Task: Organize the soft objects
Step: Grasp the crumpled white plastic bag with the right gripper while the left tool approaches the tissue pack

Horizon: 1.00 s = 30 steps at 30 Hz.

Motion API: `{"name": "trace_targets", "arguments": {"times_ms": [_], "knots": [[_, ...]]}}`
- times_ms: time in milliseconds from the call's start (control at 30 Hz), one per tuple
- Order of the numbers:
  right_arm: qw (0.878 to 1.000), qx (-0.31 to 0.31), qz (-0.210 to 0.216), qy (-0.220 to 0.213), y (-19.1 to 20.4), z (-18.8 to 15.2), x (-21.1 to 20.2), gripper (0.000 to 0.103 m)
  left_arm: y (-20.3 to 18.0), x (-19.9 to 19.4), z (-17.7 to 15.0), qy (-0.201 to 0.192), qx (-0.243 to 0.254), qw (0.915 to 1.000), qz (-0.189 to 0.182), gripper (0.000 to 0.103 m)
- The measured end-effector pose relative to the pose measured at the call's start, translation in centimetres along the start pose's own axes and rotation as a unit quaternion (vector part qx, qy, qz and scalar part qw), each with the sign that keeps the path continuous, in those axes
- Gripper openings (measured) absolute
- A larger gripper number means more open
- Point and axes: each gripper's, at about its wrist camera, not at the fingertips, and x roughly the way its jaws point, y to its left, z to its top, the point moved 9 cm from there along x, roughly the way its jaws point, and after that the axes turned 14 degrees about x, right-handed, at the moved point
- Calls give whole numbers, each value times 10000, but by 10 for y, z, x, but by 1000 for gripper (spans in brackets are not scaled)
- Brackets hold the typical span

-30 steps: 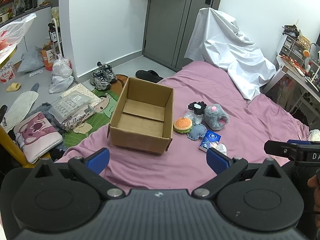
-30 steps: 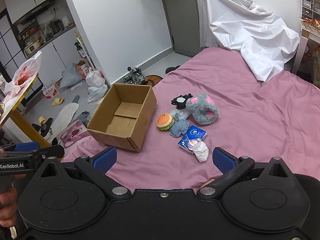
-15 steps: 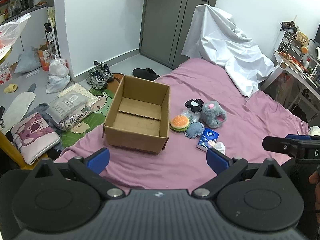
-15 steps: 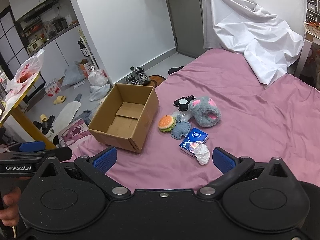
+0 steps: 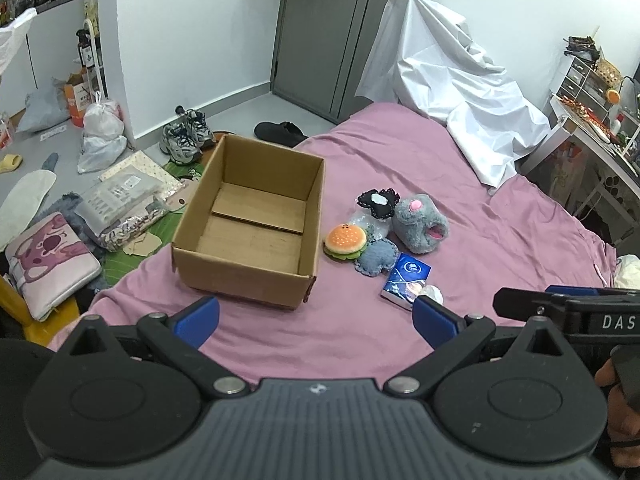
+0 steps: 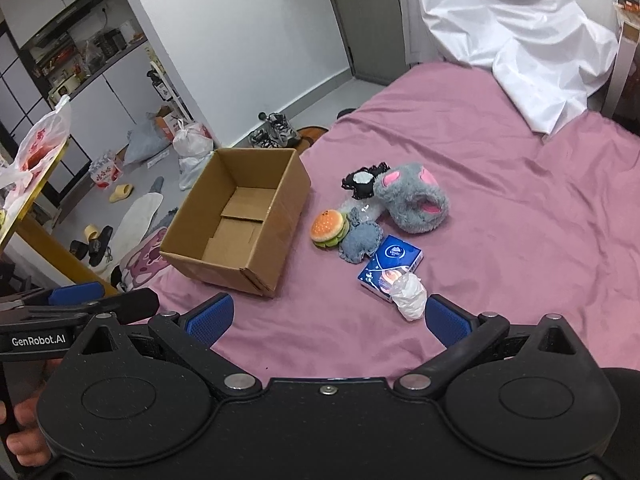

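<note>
An empty cardboard box (image 5: pixel 256 224) (image 6: pixel 240 220) sits open on the pink bedsheet (image 5: pixel 460 184). To its right lies a cluster: a burger plush (image 5: pixel 345 241) (image 6: pixel 329 227), a blue-grey plush (image 5: pixel 376 261) (image 6: pixel 360 242), a grey plush slipper (image 5: pixel 420 224) (image 6: pixel 414 198), a black-and-white frilly item (image 5: pixel 378 201) (image 6: pixel 362 181), a blue tissue pack (image 5: pixel 406 276) (image 6: pixel 390 268) and a white crumpled wad (image 6: pixel 409 300). My left gripper (image 5: pixel 316 316) is open and empty, near the bed's front edge. My right gripper (image 6: pixel 327 318) is open and empty, just short of the wad.
A white sheet (image 5: pixel 452 92) drapes over something at the bed's far end. The floor left of the bed holds bags, sneakers (image 5: pixel 186 136), a pink pouch (image 5: pixel 44 264) and slippers. A cluttered desk (image 5: pixel 592 120) stands at the right.
Both grippers have drawn slightly back and up, so the box and the plush cluster sit a little farther off. Both remain open and empty.
</note>
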Motion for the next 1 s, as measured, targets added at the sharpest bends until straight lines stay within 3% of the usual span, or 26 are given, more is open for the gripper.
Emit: {"name": "trace_targets", "arguments": {"times_ms": [400,600,667,1000], "knots": [[9981,575,4,204,-34,12,31,103,-20,41,12,162,-68,9997,-162,97],[9930,1115,-2,385,-56,21,48,98,-33,65,16,379,-159,9989,-229,81],[9910,1259,0,461,-62,21,55,93,-39,74,18,446,-192,9985,-260,70],[9768,1983,-8,810,-89,22,92,86,-57,119,20,727,-573,9952,-306,54]]}}
